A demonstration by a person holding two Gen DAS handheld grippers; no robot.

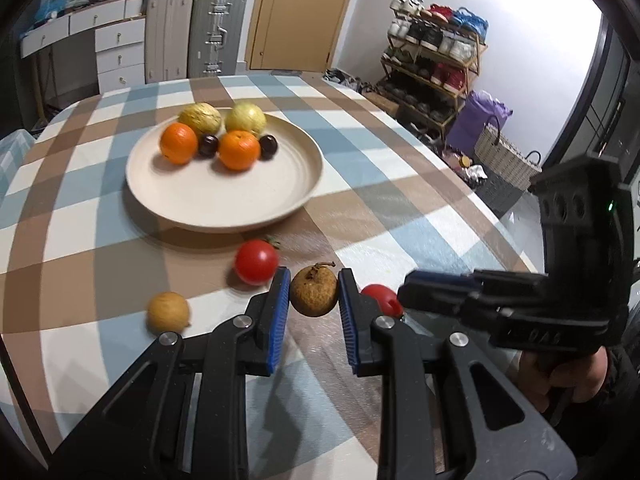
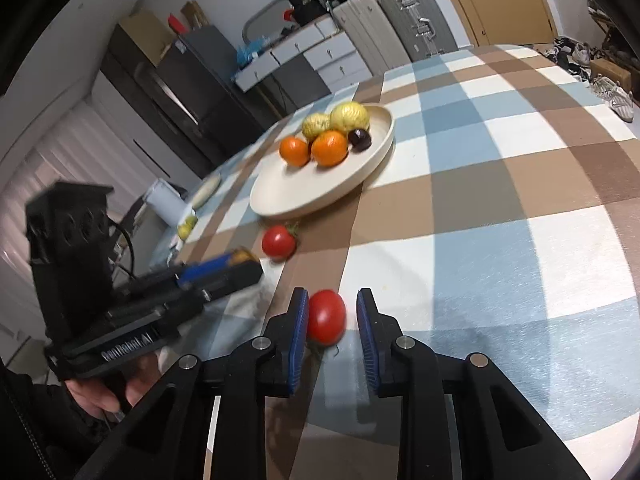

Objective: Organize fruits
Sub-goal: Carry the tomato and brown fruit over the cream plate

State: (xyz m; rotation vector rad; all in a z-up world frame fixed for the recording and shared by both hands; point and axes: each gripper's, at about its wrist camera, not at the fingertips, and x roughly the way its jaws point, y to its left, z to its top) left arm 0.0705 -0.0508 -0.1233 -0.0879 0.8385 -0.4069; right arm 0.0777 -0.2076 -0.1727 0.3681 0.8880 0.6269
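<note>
A cream plate (image 1: 208, 204) (image 2: 280, 200) on the checked tablecloth holds two oranges (image 1: 239, 149), two yellow fruits (image 1: 245, 118) and two dark plums (image 1: 208, 145). My left gripper (image 1: 314, 292) is shut on a brown longan (image 1: 313, 290), its blue pads touching both sides. A red tomato (image 1: 256, 261) (image 2: 278, 242) and a second longan (image 1: 168, 312) lie nearby on the cloth. My right gripper (image 2: 333, 312) is open around another red tomato (image 2: 326, 317) (image 1: 382, 298); its left pad touches the tomato, the right pad stands apart.
A shoe rack (image 1: 432, 60) and woven basket (image 1: 504, 156) stand right of the table. Suitcases (image 1: 216, 32) and drawers (image 1: 120, 52) stand behind it. A white cup (image 2: 168, 200) sits at the table's far left edge.
</note>
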